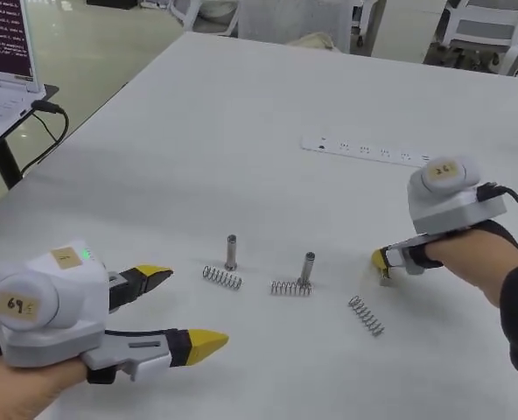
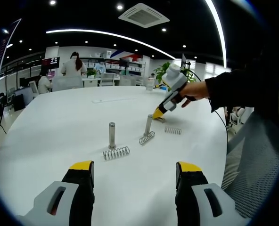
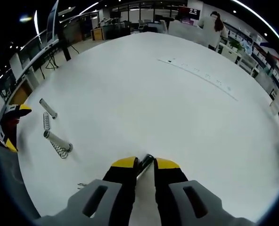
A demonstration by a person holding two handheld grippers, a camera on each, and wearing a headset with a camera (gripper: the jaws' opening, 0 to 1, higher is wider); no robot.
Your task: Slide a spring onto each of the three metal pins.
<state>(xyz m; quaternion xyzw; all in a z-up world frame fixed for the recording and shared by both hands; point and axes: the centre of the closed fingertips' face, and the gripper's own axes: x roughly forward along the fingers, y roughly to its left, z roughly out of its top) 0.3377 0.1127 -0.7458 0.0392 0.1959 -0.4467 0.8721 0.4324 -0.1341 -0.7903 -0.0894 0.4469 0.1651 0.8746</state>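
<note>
Nearest the person, the left gripper [image 1: 182, 308] hovers over the tabletop [image 1: 241, 131], fingers spread and empty. Beyond it a lone spring [image 1: 366, 315] lies loose. Further on, a second spring [image 1: 221, 277] lies just beside the upright first pin [image 1: 231, 252], and a third spring [image 1: 290, 287] touches the foot of the second pin [image 1: 308, 267]. Farther right, the right gripper [image 1: 381, 260] has its fingers clenched on the third pin [image 3: 147, 161]. Each spring looks light, squashy and apt to roll: pinch mid-coil gently, leaving one end open.
</note>
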